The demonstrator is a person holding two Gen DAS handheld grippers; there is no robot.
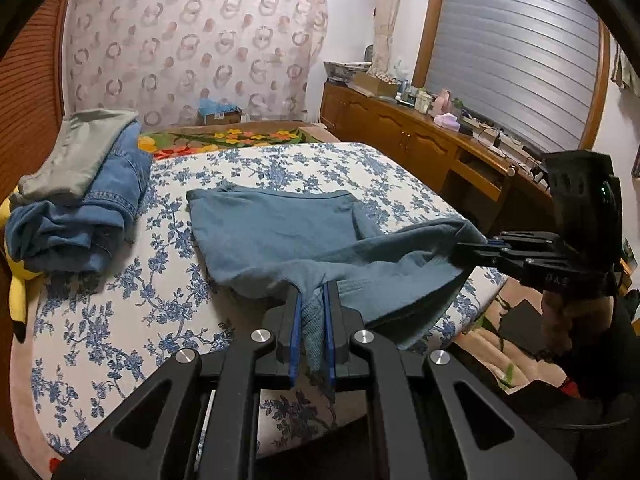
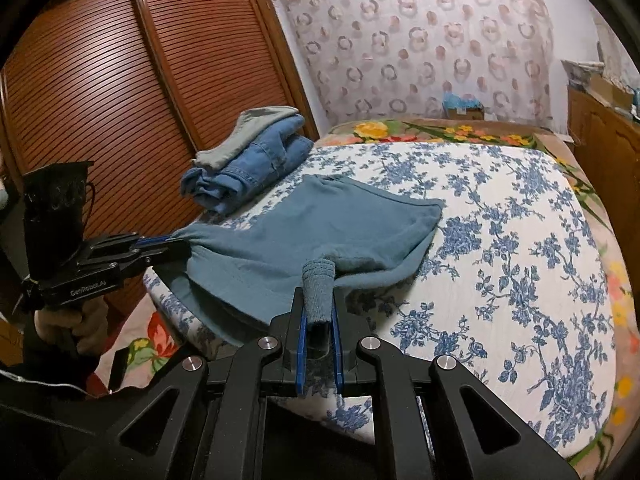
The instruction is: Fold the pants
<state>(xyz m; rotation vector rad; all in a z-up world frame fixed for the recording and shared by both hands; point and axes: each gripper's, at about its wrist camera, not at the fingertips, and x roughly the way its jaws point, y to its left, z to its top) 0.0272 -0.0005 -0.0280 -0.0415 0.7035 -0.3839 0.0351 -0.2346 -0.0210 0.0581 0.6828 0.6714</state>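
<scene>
Pants (image 1: 280,232) lie ahead on the bed (image 1: 120,320) — left hand-held gripper (image 1: 312,300) and right hand-held gripper (image 2: 320,300) each pinch a near corner, the fold running away toward frame centre.

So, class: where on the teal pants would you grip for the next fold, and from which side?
Grip the near edge of the teal pants at its two corners, coming from the bed's near side. That edge overhangs the bedspread, and the left tool and right tool pinch there.
</scene>
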